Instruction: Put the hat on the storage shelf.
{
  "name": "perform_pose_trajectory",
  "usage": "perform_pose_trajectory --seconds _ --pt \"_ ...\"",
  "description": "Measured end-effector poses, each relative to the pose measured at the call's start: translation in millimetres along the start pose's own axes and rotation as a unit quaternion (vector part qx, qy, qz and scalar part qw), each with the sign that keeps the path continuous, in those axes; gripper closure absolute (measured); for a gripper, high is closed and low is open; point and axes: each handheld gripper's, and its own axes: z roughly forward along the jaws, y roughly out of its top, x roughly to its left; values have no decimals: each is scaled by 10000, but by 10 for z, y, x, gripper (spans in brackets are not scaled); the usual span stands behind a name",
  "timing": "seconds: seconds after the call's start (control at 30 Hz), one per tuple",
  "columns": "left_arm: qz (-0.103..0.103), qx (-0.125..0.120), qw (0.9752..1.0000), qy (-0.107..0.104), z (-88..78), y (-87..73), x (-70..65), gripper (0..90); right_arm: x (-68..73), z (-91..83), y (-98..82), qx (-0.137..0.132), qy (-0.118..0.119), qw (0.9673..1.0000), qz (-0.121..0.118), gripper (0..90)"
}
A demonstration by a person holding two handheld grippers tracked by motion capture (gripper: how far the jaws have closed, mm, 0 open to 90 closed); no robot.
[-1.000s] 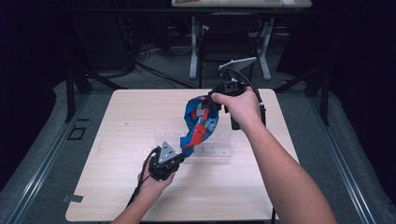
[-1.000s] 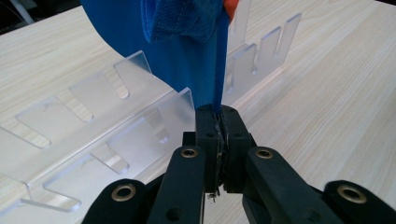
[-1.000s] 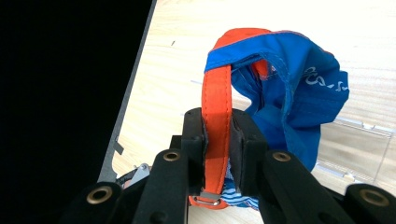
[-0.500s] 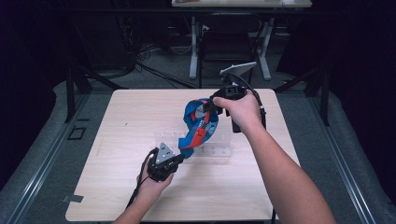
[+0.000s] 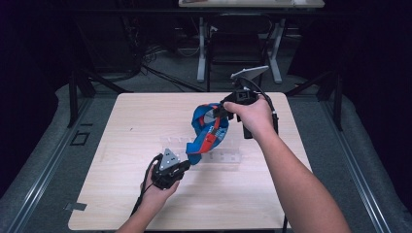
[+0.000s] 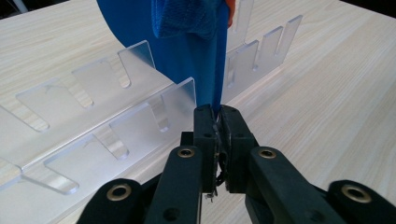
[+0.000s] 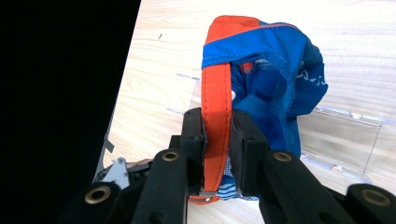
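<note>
Fingers of both grippers point(image 5: 187, 162) point(image 5: 221, 110) easing, still pinching blue garment point(image 5: 208, 131) edges above clear rack point(image 5: 228, 158).

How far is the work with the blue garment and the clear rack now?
Done: the blue garment is lifted, stretched between both grippers. In hand: the left gripper pinches its blue edge, the right gripper its orange band. Left: setting it down; it hangs over the clear slotted rack.

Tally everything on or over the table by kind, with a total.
Grippers: 2, left gripper and right gripper
Blue-and-orange garment: 1, clamped by both grippers
Clear slotted rack: 1
Total: 4
</note>
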Motion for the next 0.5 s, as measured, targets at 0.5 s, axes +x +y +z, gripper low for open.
perform_pose_trajectory --seconds 0.5 --pt "-222 -104 9997 3 -169 -79 89 736 -128 -140 -29 -153 -49 9999 30 715"
